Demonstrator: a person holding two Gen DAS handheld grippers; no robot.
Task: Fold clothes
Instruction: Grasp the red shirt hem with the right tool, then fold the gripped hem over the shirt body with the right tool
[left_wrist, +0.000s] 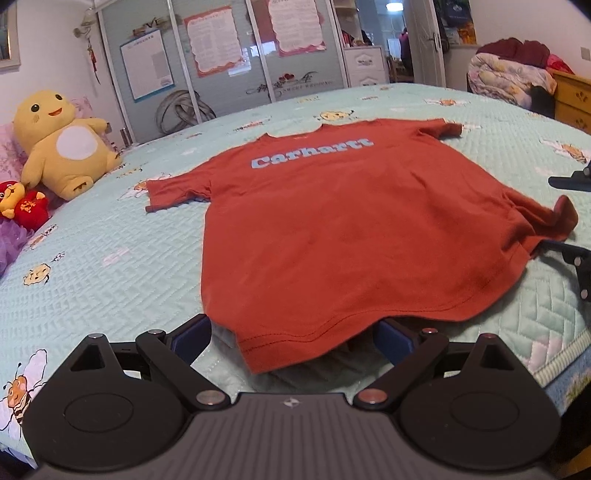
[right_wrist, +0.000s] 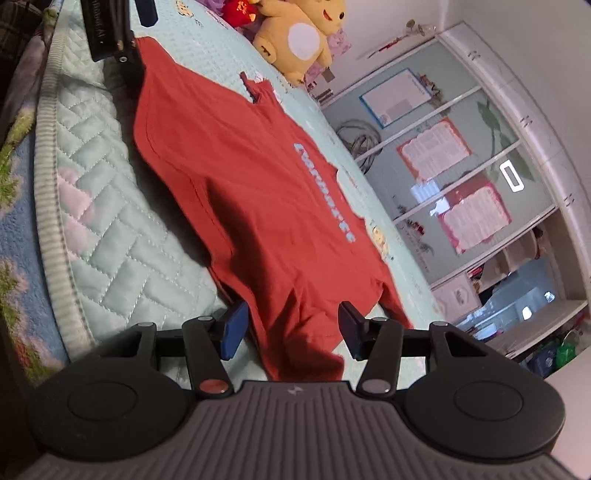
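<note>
Both tongs stand apart with nothing clamped. Left tongs (left_wrist: 291, 339): blue pads spread wide at the near hem of the red T-shirt (left_wrist: 332, 221); the hem corner droops between the pads without either pad pressing on it. Right tongs (right_wrist: 291, 328): jaws part-way open, one blue pad on each side of a fold of the shirt's hem corner; cloth lies between the pads, but a gap shows on both sides, so no grip is recorded.

Garment location: the red T-shirt lies face up and spread out on the bed (left_wrist: 110, 266), on a pale green quilted cover printed with small bee figures. Light blue lettering (left_wrist: 312, 155) runs across the chest. Collar points away from the left tongs; both short sleeves are extended to the sides. The hem corner on the right-hand side is bunched and raised, next to the black frame of the right tongs as seen from the left wrist view. The left tongs appear at the top left of the right wrist view, at the other hem corner.

Surroundings: a yellow plush toy (left_wrist: 62, 144) sits on the bed well apart from the shirt, with a small red plush (left_wrist: 26, 203) beside it. Sliding wardrobe doors (left_wrist: 221, 55) carrying posters stand behind the bed. A pile of bedding (left_wrist: 509, 74) rests at the far right.
</note>
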